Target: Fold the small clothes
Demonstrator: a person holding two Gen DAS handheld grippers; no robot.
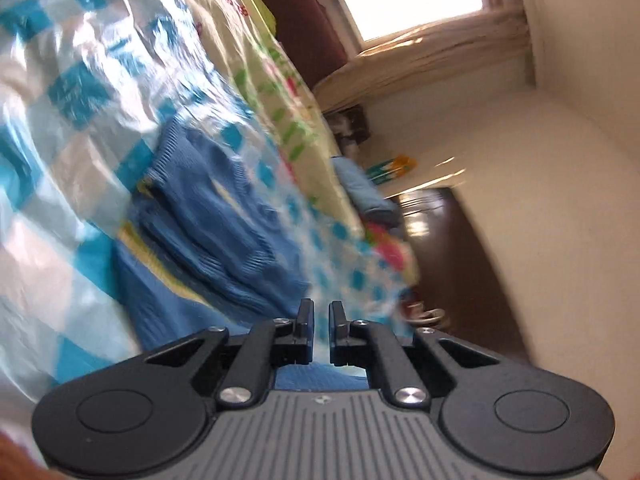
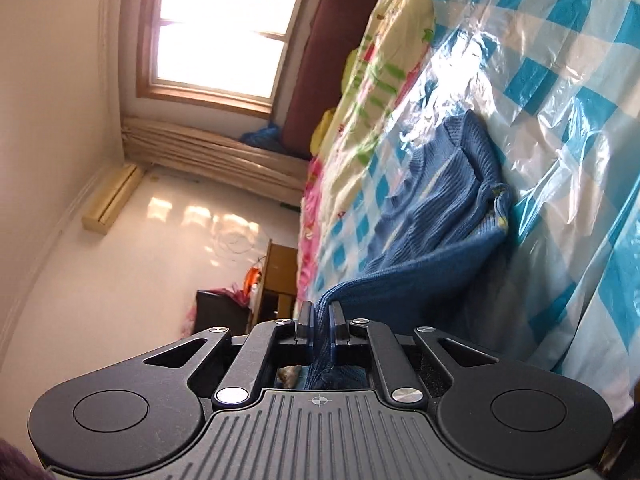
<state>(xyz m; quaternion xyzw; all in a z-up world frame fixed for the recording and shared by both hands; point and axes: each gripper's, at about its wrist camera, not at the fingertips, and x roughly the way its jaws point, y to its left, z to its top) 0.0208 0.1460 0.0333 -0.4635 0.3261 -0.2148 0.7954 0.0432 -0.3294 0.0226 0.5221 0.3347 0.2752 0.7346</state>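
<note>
A small blue knitted sweater (image 1: 224, 236) with a yellow stripe lies on a blue-and-white checked plastic sheet (image 1: 60, 120) on the bed. It also shows in the right wrist view (image 2: 432, 216). My left gripper (image 1: 320, 320) hovers at the sweater's near edge, its jaws nearly closed with a narrow gap and nothing visibly between them. My right gripper (image 2: 320, 320) is shut on a fold of the sweater's edge and holds it lifted off the sheet. Both views are tilted sideways, and the left one is blurred.
A floral quilt (image 2: 372, 92) covers the bed beyond the plastic sheet (image 2: 560, 92). A window (image 2: 224, 28), a radiator, a dark headboard (image 2: 324, 64) and a wooden cabinet (image 2: 276, 280) stand at the room's walls. A dark wooden cabinet (image 1: 452, 248) shows beside the bed.
</note>
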